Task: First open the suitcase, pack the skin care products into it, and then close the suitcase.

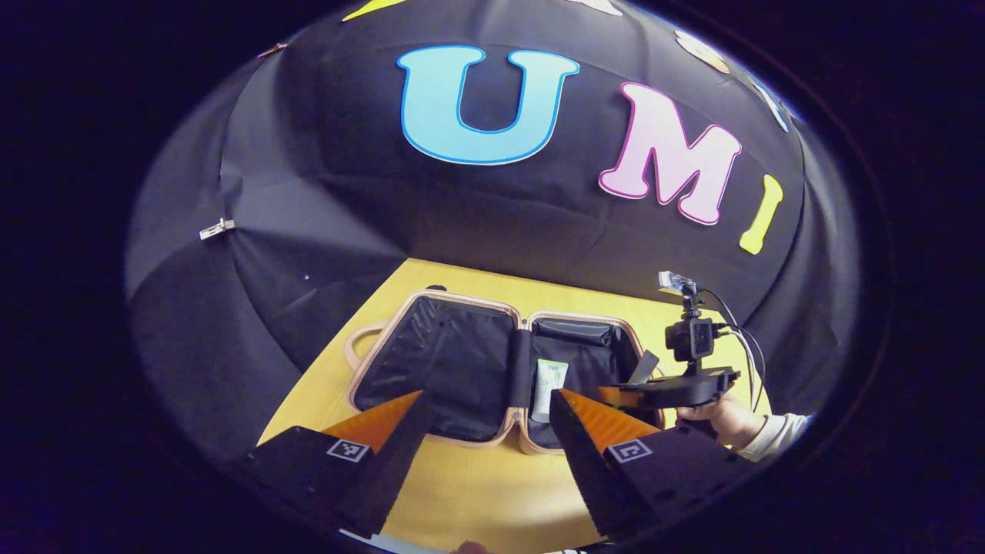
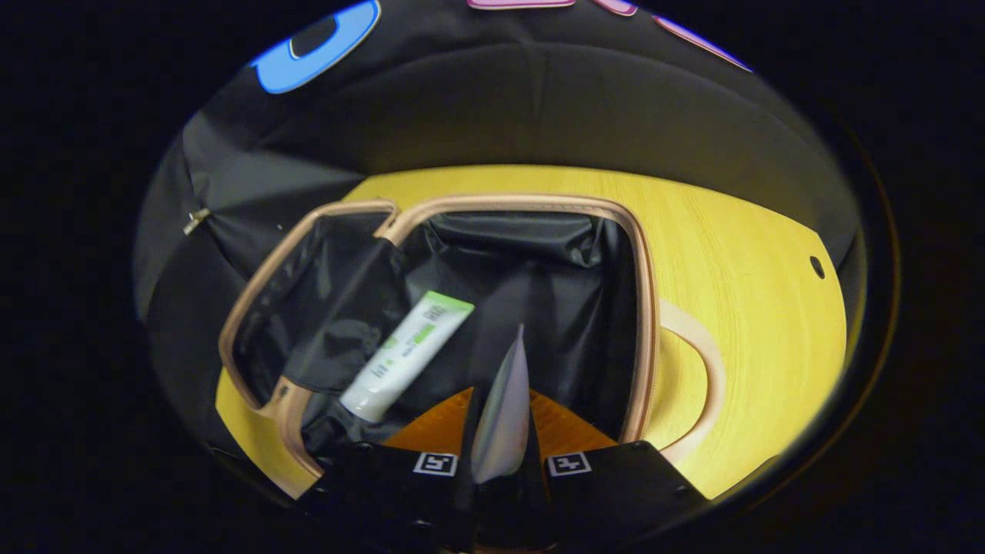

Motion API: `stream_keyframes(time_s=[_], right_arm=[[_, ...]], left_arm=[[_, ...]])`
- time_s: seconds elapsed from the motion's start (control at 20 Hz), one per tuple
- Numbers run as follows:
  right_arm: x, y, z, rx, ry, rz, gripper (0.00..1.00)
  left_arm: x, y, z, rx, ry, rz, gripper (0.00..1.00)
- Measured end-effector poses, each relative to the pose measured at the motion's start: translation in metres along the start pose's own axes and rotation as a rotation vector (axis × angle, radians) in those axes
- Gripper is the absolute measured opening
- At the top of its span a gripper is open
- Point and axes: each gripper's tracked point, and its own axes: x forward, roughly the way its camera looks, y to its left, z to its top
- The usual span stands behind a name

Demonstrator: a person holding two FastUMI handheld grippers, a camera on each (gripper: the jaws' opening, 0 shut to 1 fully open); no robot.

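Now mid-packing: small beige hard-shell suitcase lying open on the yellow wooden table, black-lined halves spread flat, one white tube with a green end already resting in the right-hand half near the hinge. Right gripper clamped on a flat silvery sachet edge-on between both fingers, poised over that same half; left gripper spread wide with nothing between its fingers, hovering just short of the case. Next, probably: lower the sachet beside the tube, release, then check for further products before folding the lid over.
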Motion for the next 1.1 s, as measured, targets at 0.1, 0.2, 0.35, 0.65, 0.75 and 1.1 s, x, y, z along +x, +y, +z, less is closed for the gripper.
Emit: stream_keyframes(time_s=[0.1, 0.2, 0.35, 0.65, 0.75, 1.1], right_arm=[[0.000, 0.003, 0.004, 0.042, -0.006, -0.014, 0.30], [-0.005, 0.008, 0.013, 0.061, -0.034, -0.012, 0.40], [-0.023, 0.008, 0.020, 0.010, -0.084, -0.034, 0.74], [-0.081, 0.006, 0.033, 0.030, -0.226, -0.007, 0.99], [-0.102, -0.009, 0.034, 0.028, -0.271, -0.026, 0.98], [-0.156, -0.063, -0.007, 0.015, -0.304, -0.138, 0.98]], left_arm=[[-0.005, 0.005, -0.003, 0.026, 0.005, 0.022, 0.96], [-0.005, 0.024, 0.004, 0.101, -0.011, 0.101, 0.96], [0.008, 0.049, 0.023, 0.104, -0.070, 0.183, 0.96], [0.058, 0.144, 0.034, -0.038, -0.211, 0.287, 0.98], [0.084, 0.170, 0.033, -0.071, -0.230, 0.242, 0.98], [0.178, 0.243, 0.022, -0.254, -0.111, 0.079, 0.96]])
